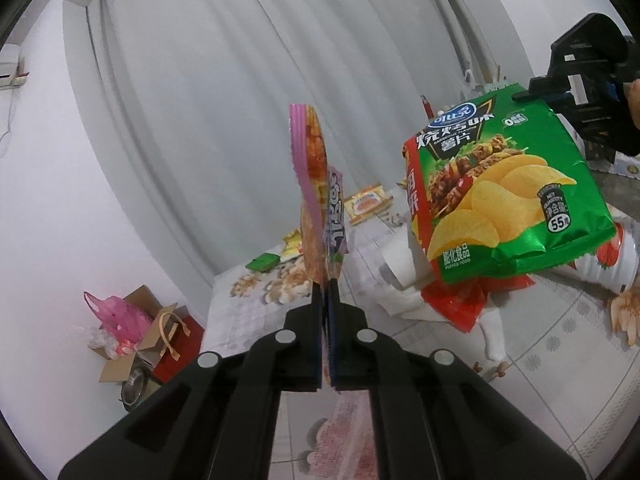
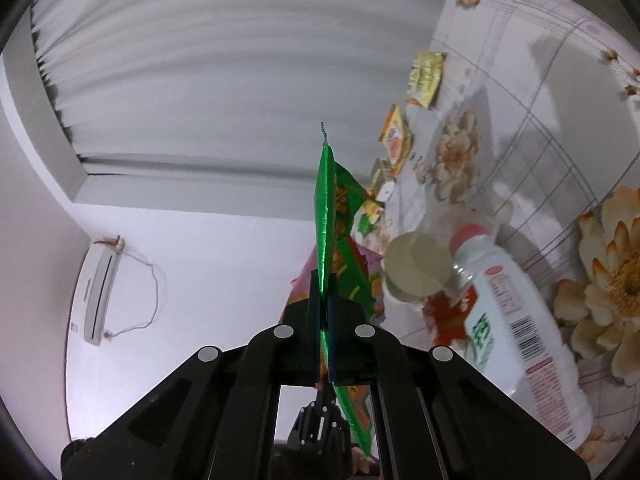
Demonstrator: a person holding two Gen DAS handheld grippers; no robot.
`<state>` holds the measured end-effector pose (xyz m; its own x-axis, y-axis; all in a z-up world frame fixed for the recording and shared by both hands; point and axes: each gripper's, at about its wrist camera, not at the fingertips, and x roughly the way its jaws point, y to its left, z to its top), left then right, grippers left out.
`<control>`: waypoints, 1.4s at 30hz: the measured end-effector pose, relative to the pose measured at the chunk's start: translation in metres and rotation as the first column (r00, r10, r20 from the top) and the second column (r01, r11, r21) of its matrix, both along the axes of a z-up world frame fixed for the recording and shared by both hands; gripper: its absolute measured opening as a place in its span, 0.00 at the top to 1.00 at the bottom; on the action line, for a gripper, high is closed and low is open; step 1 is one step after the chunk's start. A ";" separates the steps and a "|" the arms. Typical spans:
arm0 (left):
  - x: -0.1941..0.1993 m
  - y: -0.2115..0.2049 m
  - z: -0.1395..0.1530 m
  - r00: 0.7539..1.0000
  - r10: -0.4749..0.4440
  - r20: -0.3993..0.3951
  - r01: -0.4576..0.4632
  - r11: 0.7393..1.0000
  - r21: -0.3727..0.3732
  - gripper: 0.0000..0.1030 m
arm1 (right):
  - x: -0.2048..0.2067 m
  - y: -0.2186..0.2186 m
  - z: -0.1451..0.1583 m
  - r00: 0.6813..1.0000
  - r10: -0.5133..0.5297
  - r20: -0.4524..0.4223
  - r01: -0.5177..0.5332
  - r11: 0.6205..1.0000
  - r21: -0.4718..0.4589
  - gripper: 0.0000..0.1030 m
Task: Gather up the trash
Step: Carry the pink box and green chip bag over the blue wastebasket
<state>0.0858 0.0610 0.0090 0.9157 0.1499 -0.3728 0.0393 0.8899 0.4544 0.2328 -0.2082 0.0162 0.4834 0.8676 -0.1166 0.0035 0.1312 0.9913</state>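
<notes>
In the left wrist view the left gripper (image 1: pixel 329 296) is seen at frame centre with its fingers (image 1: pixel 314 336) pressed together on a thin pink snack wrapper (image 1: pixel 310 184), held edge-on and upright. In the right wrist view the right gripper (image 2: pixel 325 312) is likewise clamped on the edge of a green chip bag (image 2: pixel 326 216), which appears at the right of the left view hanging above the counter (image 1: pixel 560 360). More wrappers, a paper roll (image 2: pixel 416 268) and a white bottle (image 2: pixel 516 332) are left on the counter. Slippage is judged the main risk: only thin, glossy foil edges are pinched, so a quick swing could pull either free.
</notes>
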 end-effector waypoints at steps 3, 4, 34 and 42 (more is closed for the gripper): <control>-0.006 0.001 0.007 1.000 0.003 0.025 -0.003 1.000 -0.003 0.98 | 0.000 0.002 0.005 1.000 0.003 0.020 -0.003 1.000 0.009 0.99; -0.007 0.002 0.009 0.999 0.004 0.032 -0.004 1.000 -0.004 0.98 | -0.004 0.001 0.008 1.000 0.004 0.029 -0.005 1.000 0.013 0.99; -0.040 -0.128 0.106 0.775 -0.628 0.069 0.589 0.680 -0.437 0.98 | -0.234 -0.222 0.062 0.807 -0.554 0.205 0.560 0.828 0.032 0.99; -0.024 -0.250 0.093 0.615 -0.786 -0.063 0.656 0.554 -0.513 0.98 | -0.305 -0.277 0.029 0.651 -0.748 0.128 0.759 0.642 -0.110 0.99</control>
<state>0.0622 -0.1885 0.1019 0.4977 -0.7393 -0.4537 0.8070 0.5864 -0.0702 -0.0721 -0.4852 0.0453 0.9731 0.1759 -0.1486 0.1021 0.2486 0.9632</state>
